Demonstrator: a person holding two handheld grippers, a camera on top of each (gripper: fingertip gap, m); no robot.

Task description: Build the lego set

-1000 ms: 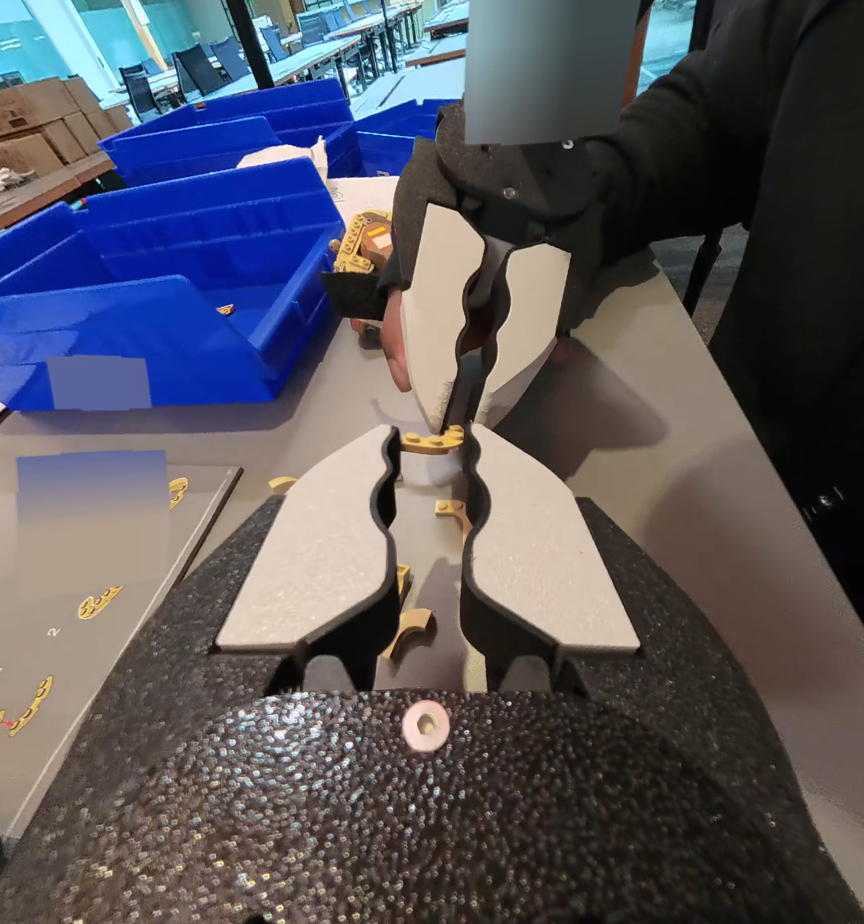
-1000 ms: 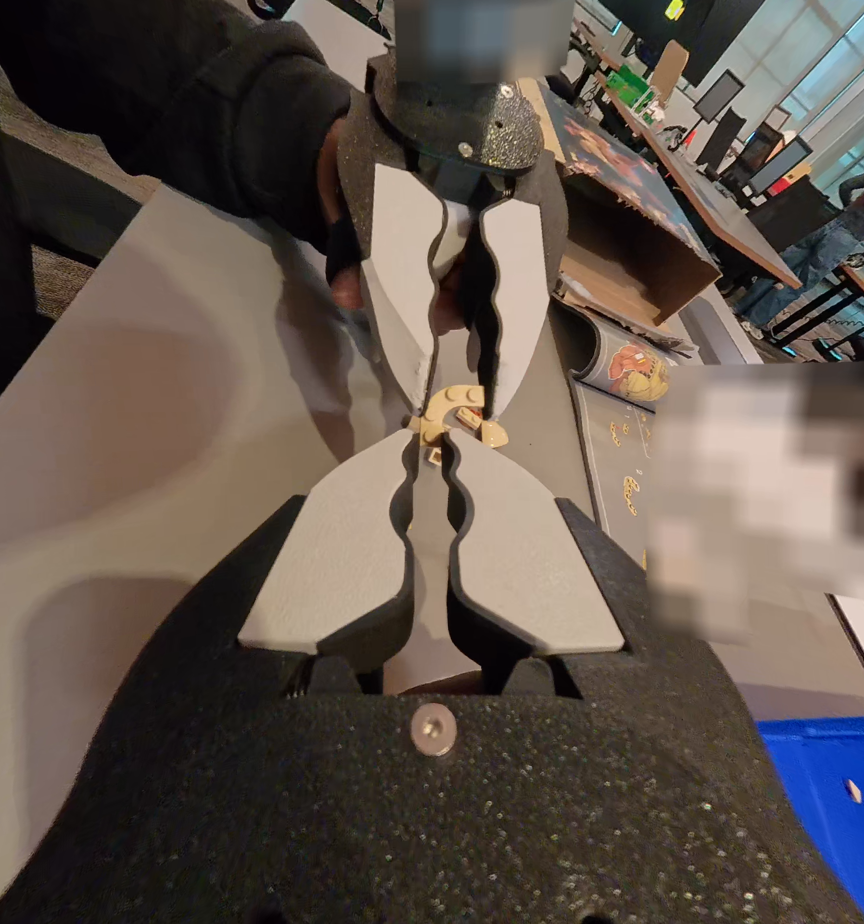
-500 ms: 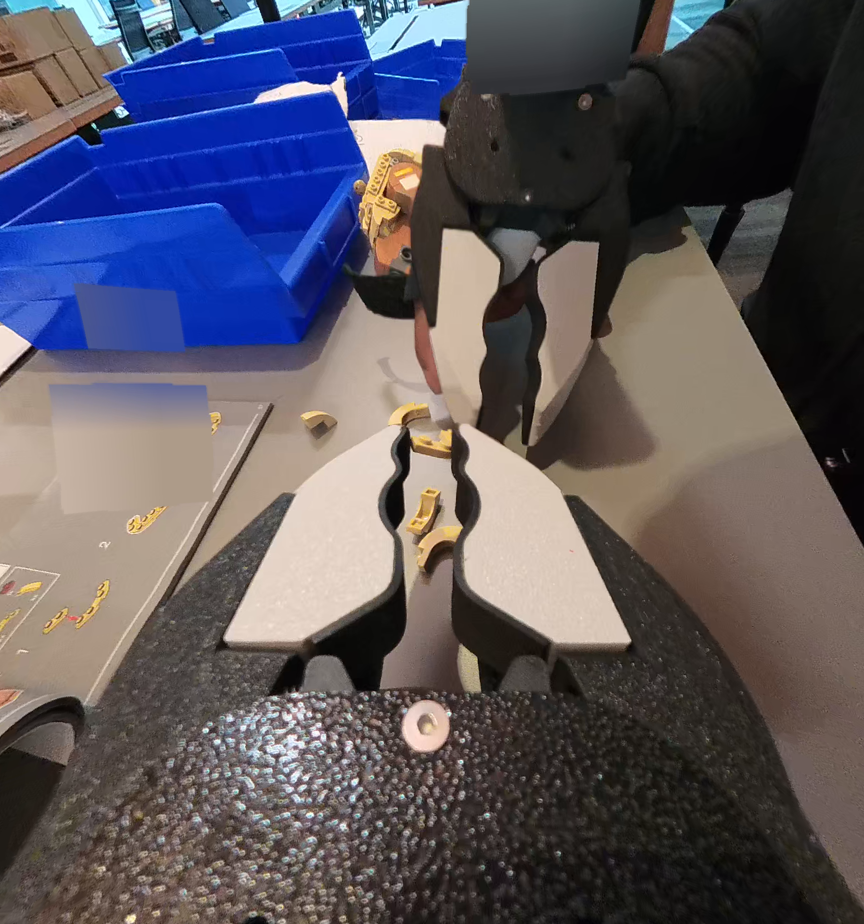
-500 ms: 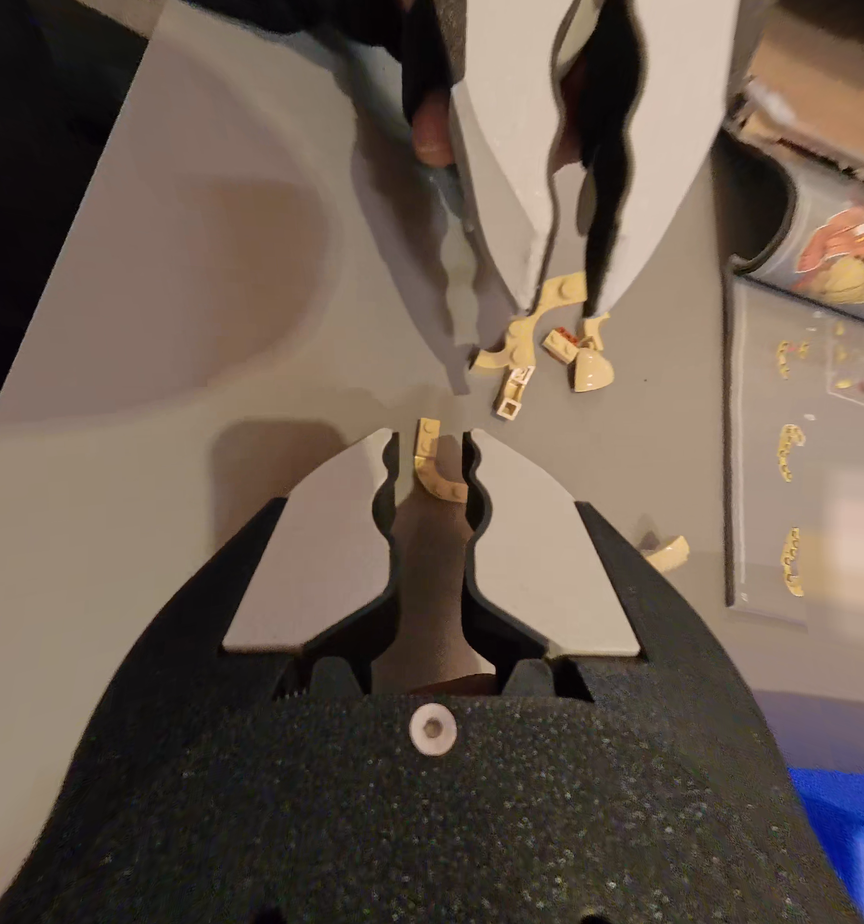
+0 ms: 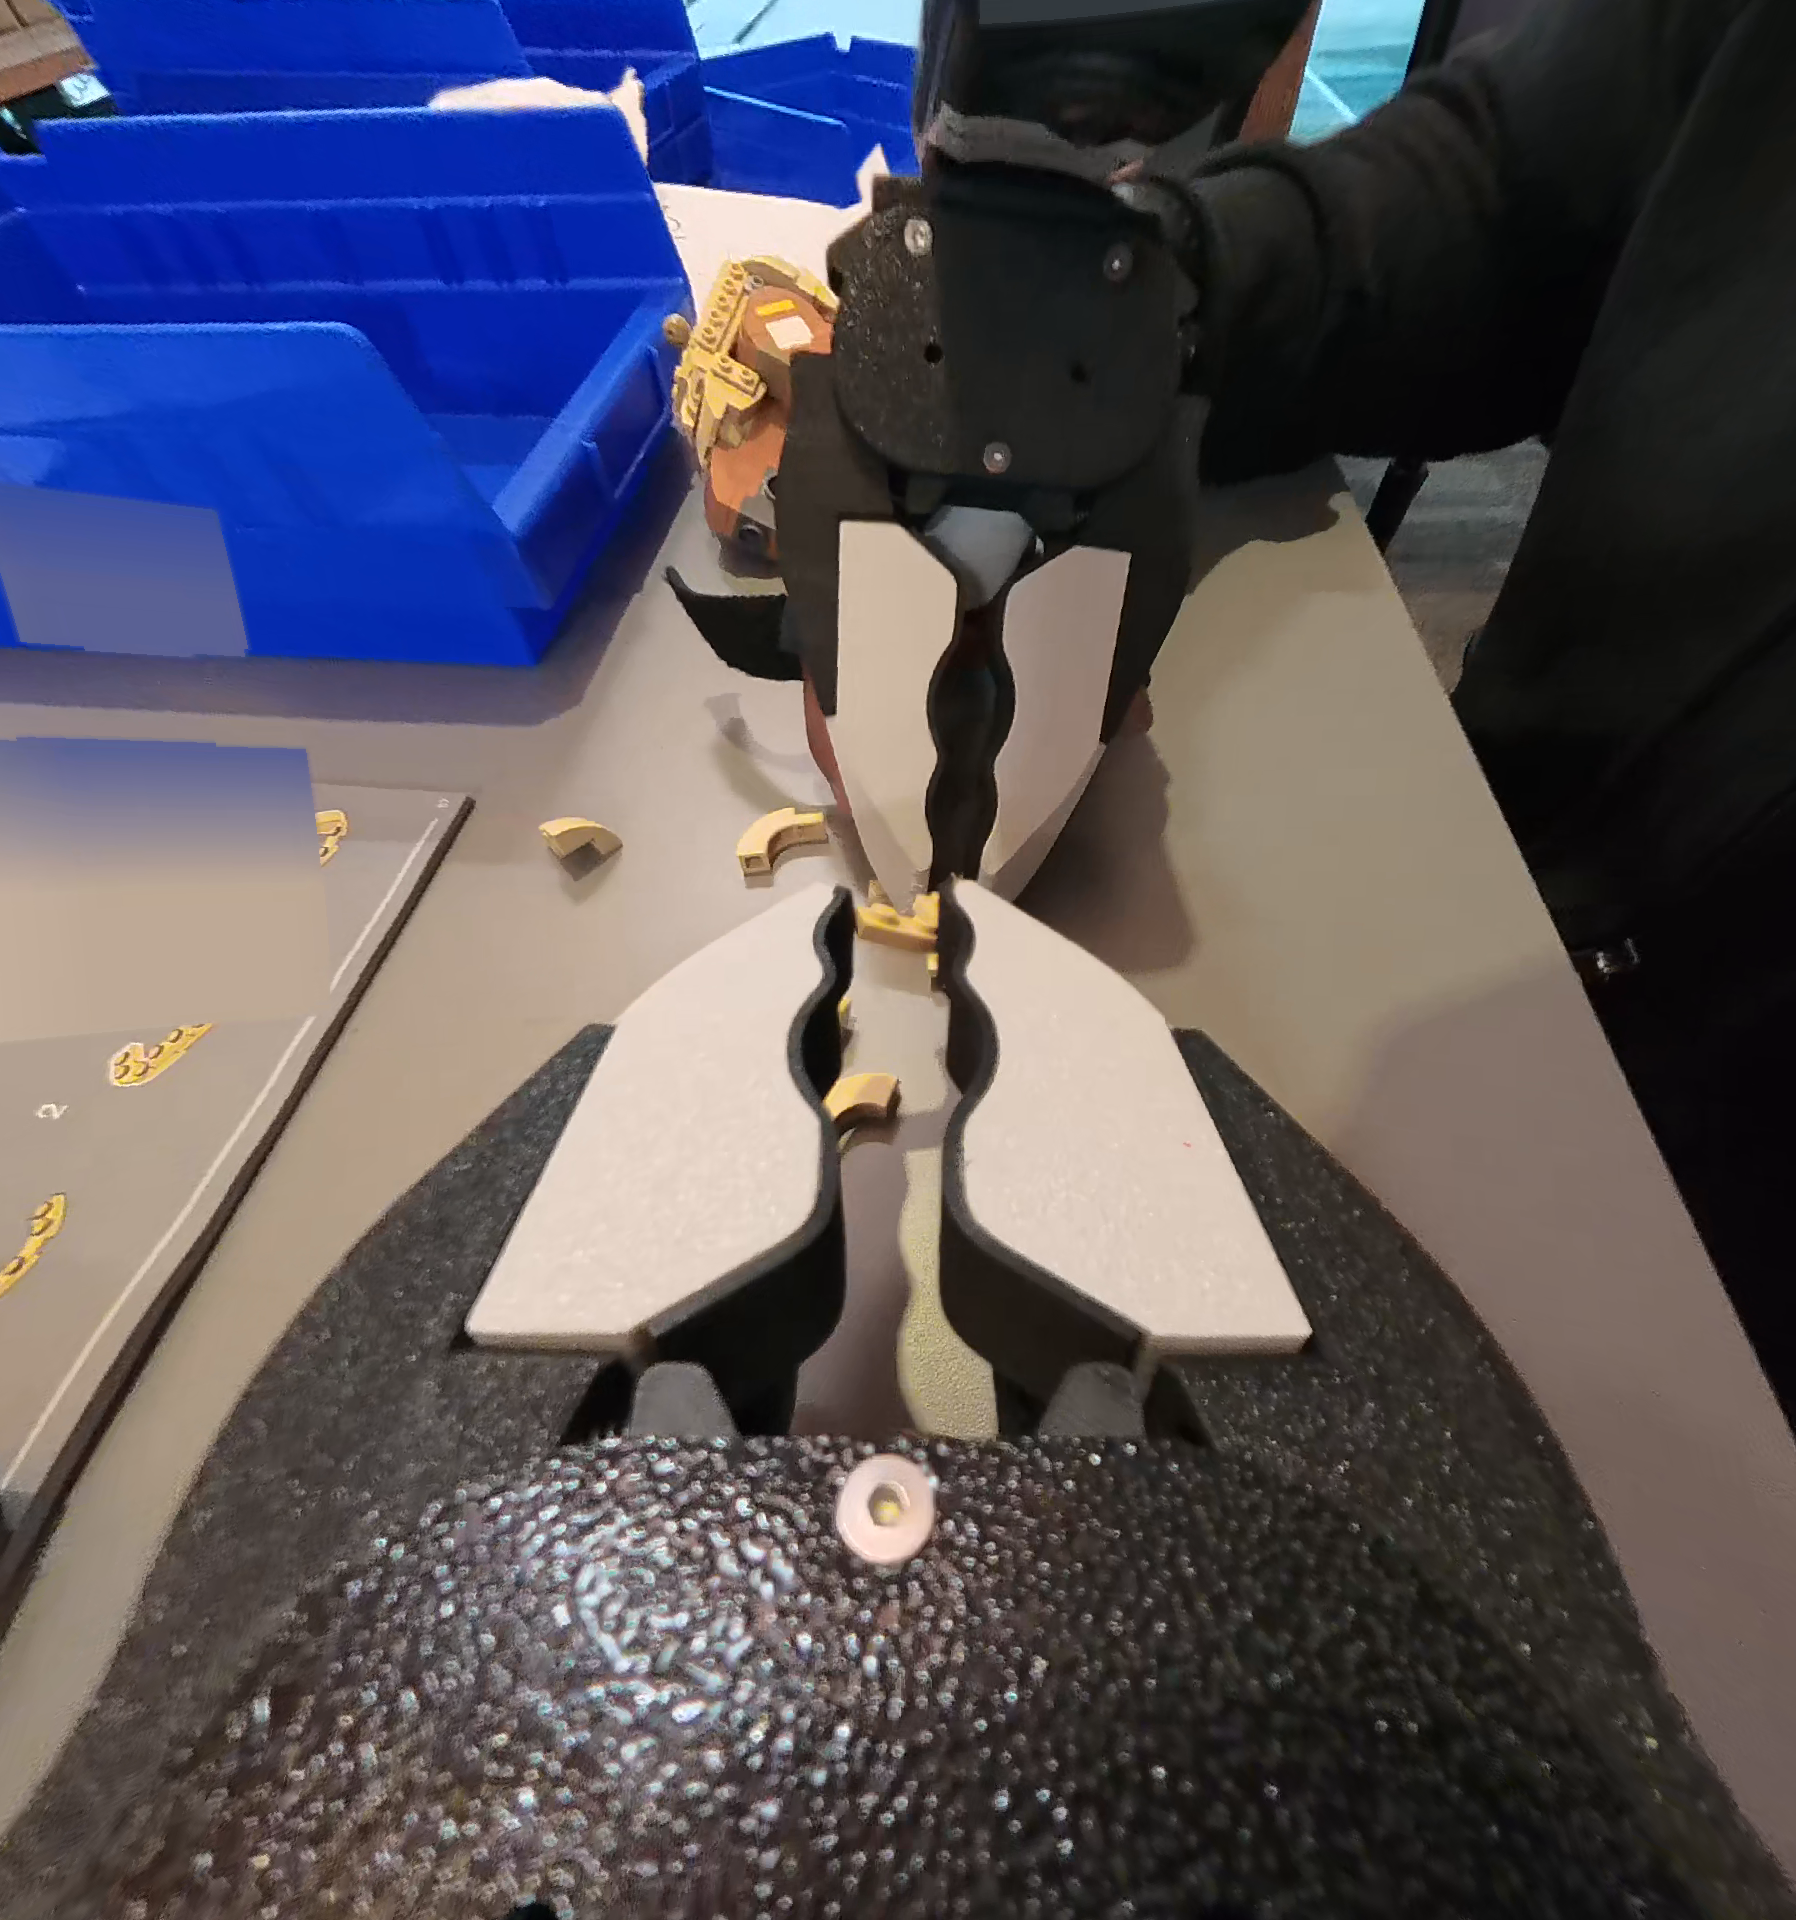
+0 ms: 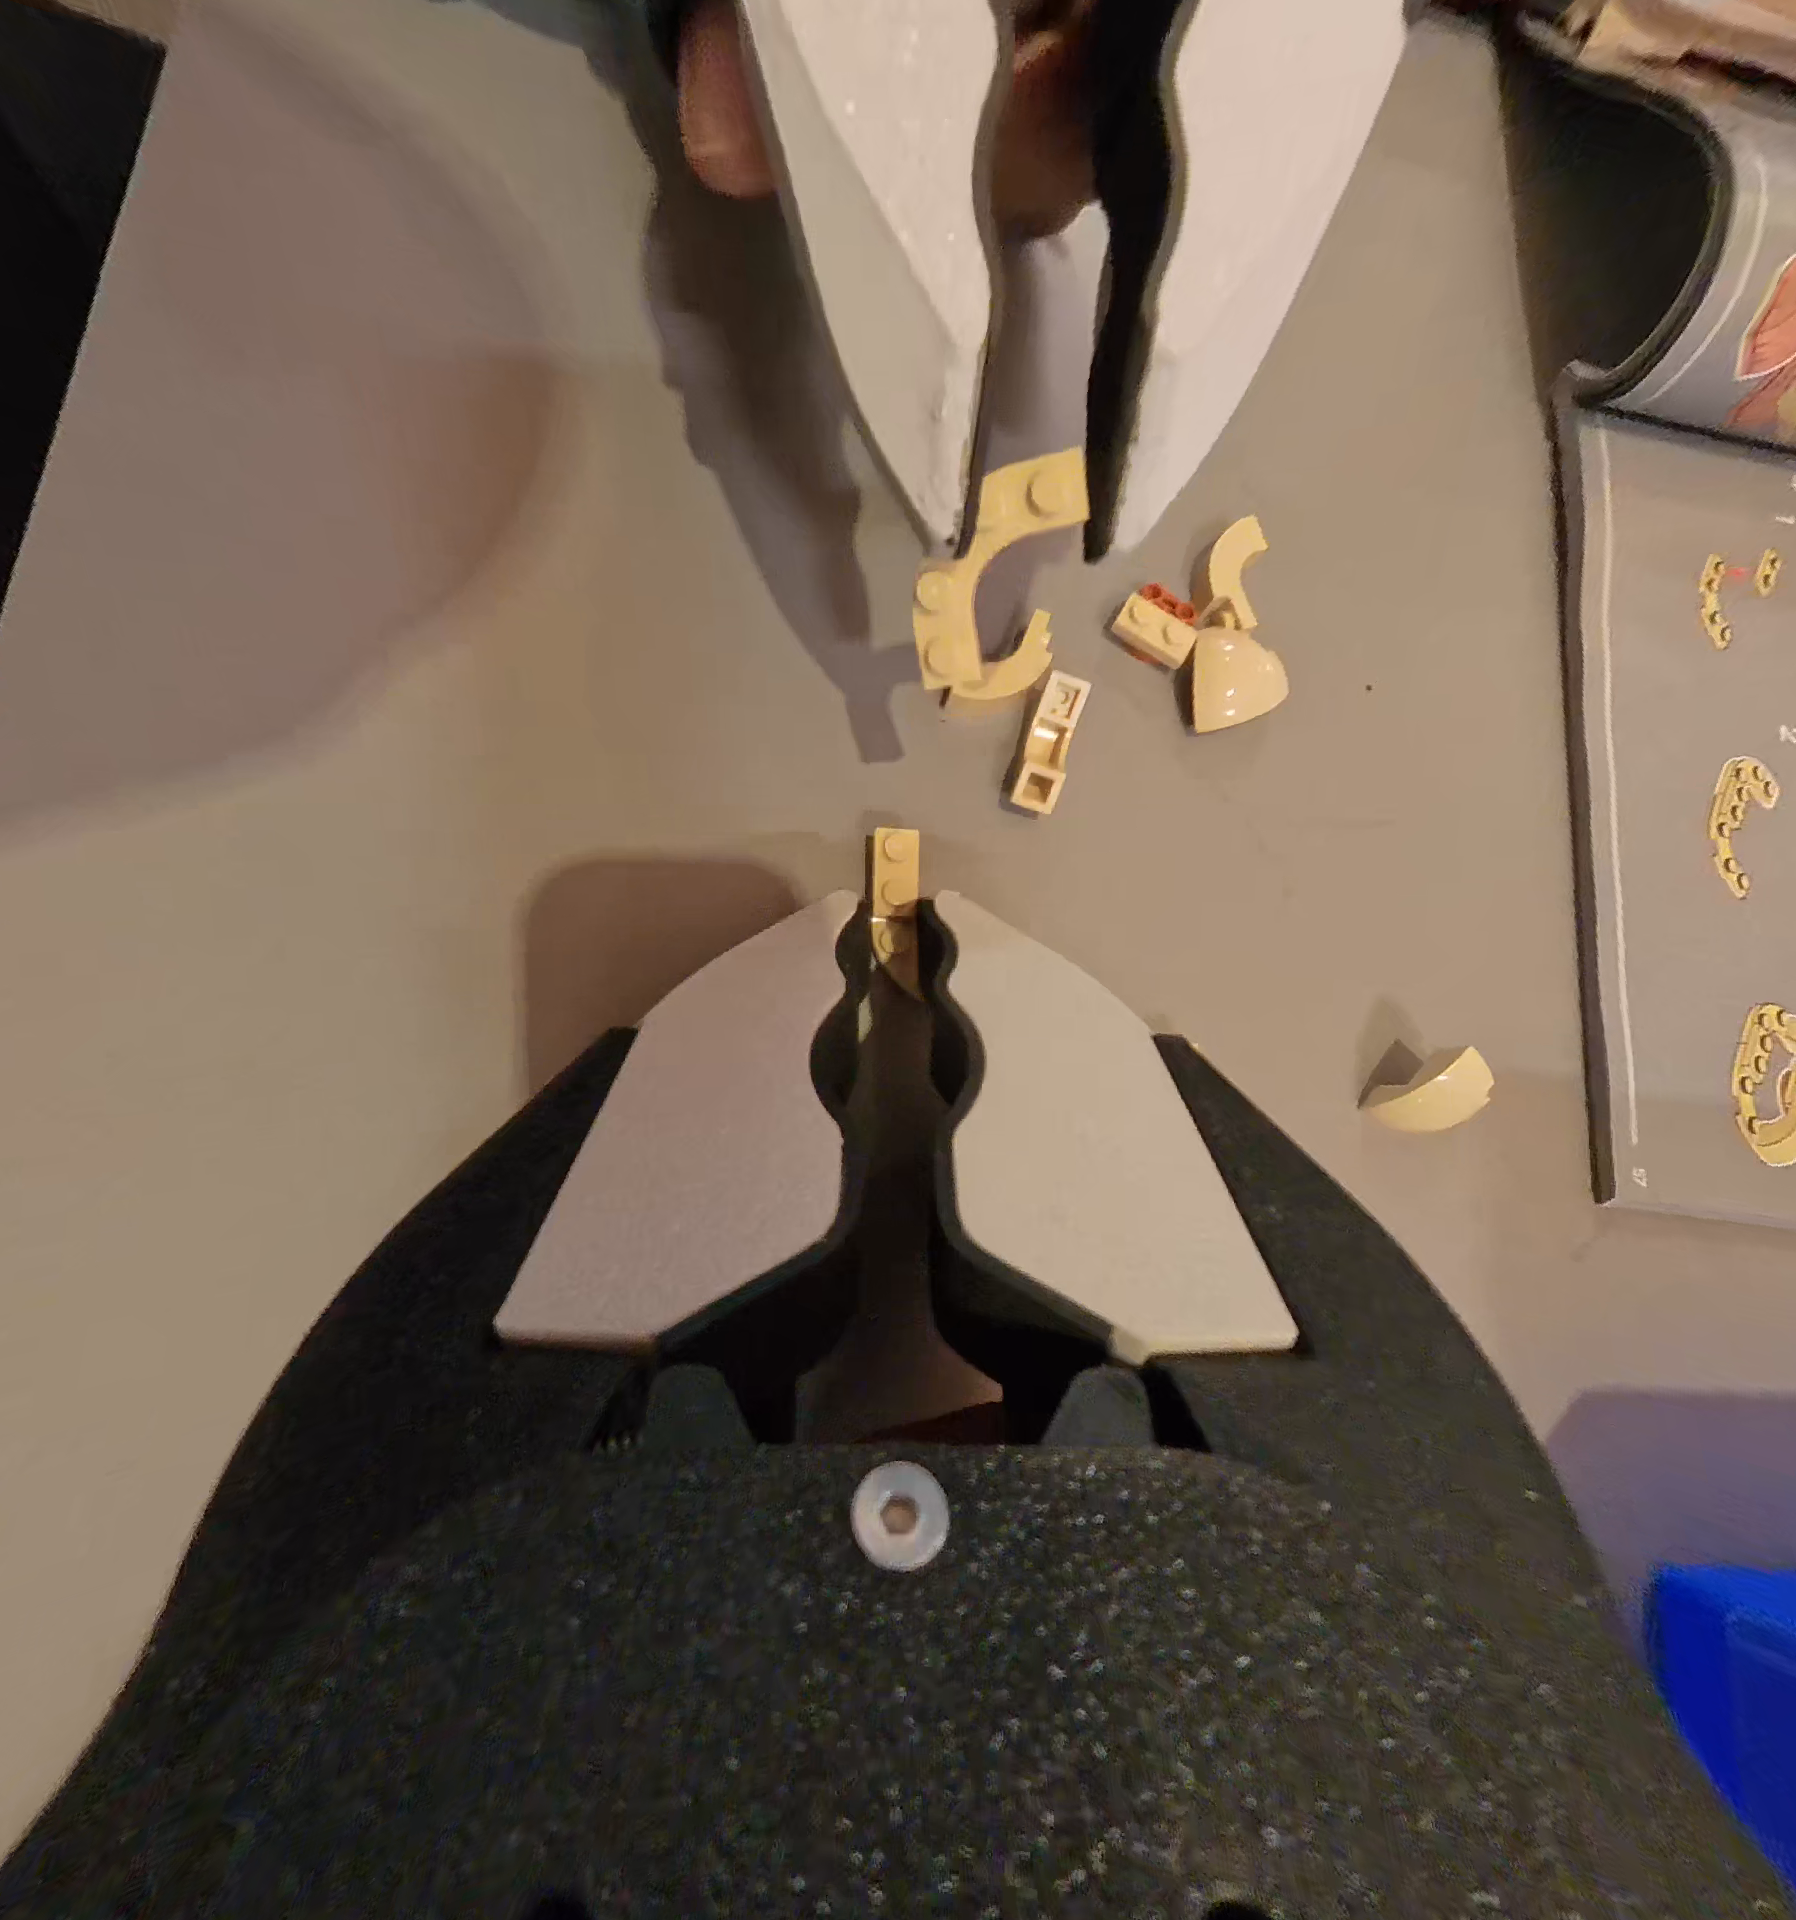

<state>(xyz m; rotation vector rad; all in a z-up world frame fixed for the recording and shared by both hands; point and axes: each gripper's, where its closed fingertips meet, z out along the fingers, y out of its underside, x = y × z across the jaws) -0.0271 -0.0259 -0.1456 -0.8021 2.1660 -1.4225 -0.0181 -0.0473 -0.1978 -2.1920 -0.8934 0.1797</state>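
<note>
Between each gripper's tips, left (image 5: 896, 920) and right (image 6: 896, 902), sits a clamped, half-hidden tan plate (image 6: 894, 868).

The grey instruction booklet (image 6: 1652, 935) carries small printed markings beside its brick diagrams (image 6: 1741, 831).

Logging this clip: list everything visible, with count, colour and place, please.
Table: one, grey, under everything.
Bins: several, blue, far left.
Booklet: one, grey pages, open beside the pieces.
Partly built model: one, brown and tan, by the bins.
Loose pieces: at least five, tan, scattered on the table.
Curved plate: one, tan, one end between the left fingers.
Narrow plate: one, tan, pinched by the right fingers.
Sleeve: black, behind the right gripper.
Left gripper, right gripper: black bodies, grey fingers.
</note>
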